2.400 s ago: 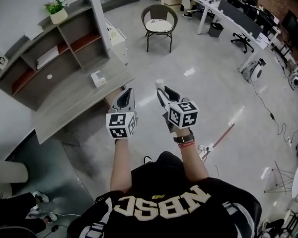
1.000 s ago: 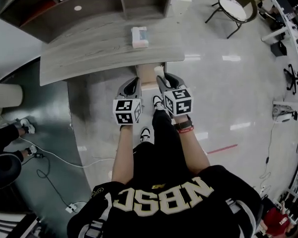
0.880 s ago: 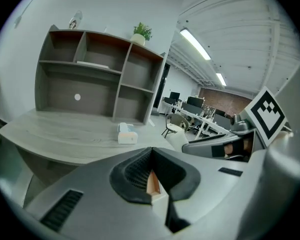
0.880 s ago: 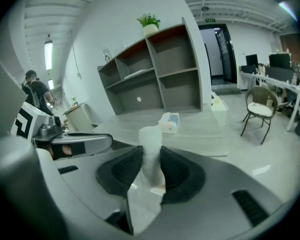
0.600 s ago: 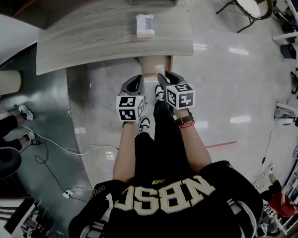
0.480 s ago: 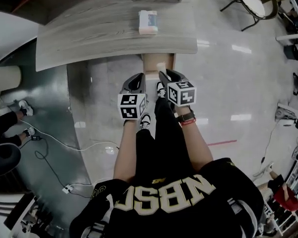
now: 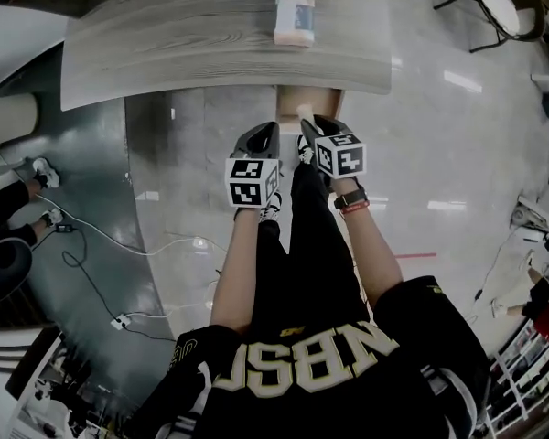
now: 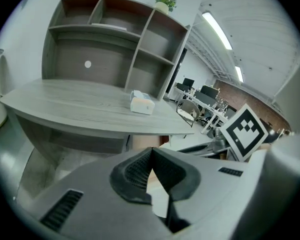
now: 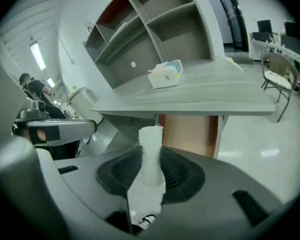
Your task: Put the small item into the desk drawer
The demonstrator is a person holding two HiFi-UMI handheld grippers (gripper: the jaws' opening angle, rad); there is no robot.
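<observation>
A small white item (image 9: 150, 151) stands upright between my right gripper's (image 9: 151, 160) pads, which are shut on it; in the head view it shows as a pale tip (image 7: 304, 112) ahead of that gripper (image 7: 311, 126). My left gripper (image 7: 263, 137) is beside it, its jaws (image 8: 150, 152) shut and empty. Both hang above the floor just short of the grey desk (image 7: 192, 35). A tan drawer unit (image 7: 309, 98) sits under the desk edge directly ahead, its front (image 9: 190, 132) closed.
A tissue box (image 7: 295, 19) lies on the desk top. A shelf unit (image 8: 105, 49) with a potted plant (image 8: 165, 3) rises behind the desk. Cables (image 7: 101, 245) trail on the floor at left, near another person's shoes (image 7: 41, 167). A chair (image 9: 277, 79) stands at right.
The view has turned to face the desk and come closer; the desk edge and drawer unit now lie just ahead of the grippers. The right gripper still holds the white item.
</observation>
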